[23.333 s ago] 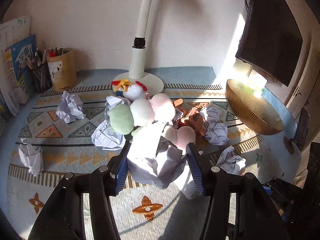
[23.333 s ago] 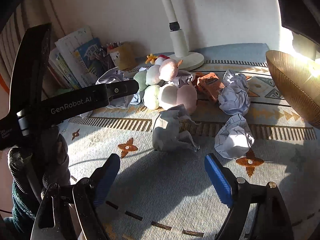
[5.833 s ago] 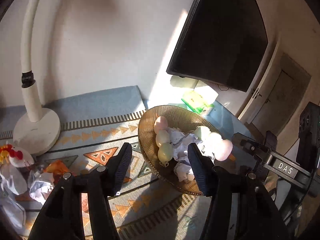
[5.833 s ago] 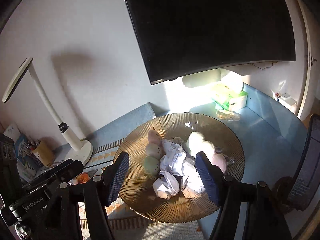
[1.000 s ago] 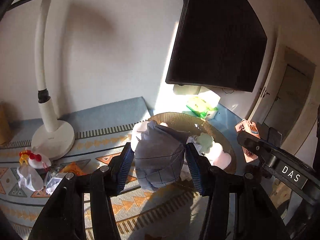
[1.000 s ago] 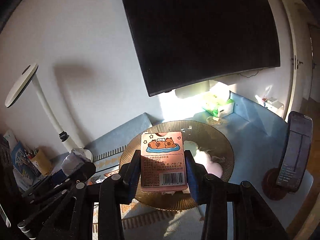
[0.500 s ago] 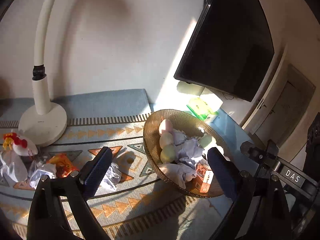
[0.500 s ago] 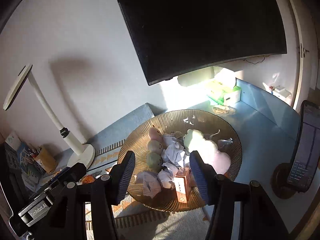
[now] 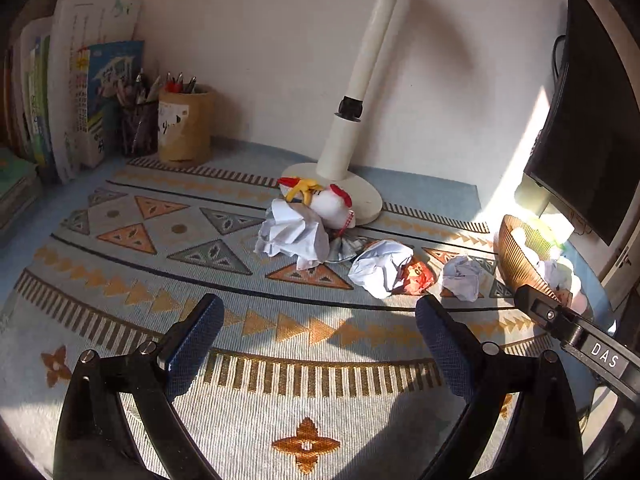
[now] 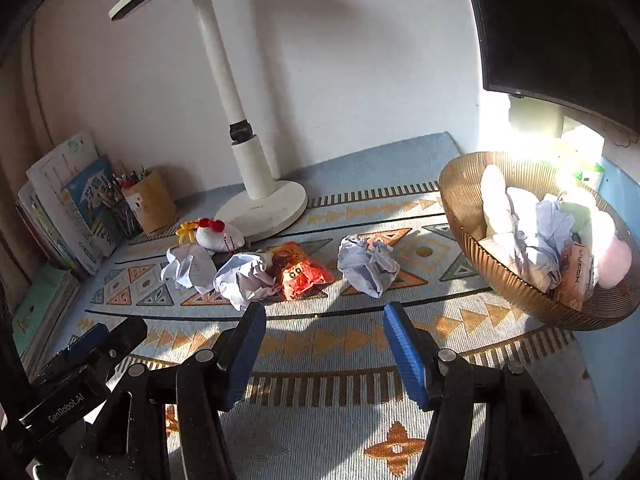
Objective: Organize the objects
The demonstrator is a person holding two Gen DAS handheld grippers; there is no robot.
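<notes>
1. Both grippers empty over the table: left gripper spread wide, right gripper with jaws opening, nothing between them.
2. Bowl at the right edge already holds collected items.
3. Paper balls, orange wrapper and chicken toy lie near the lamp base: open mat in front gives an easy approach.

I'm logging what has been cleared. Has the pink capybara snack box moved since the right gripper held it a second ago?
Yes. The pink capybara snack box now lies inside the ribbed amber bowl, beside crumpled paper; the right gripper, jaws opening, is empty.
</notes>
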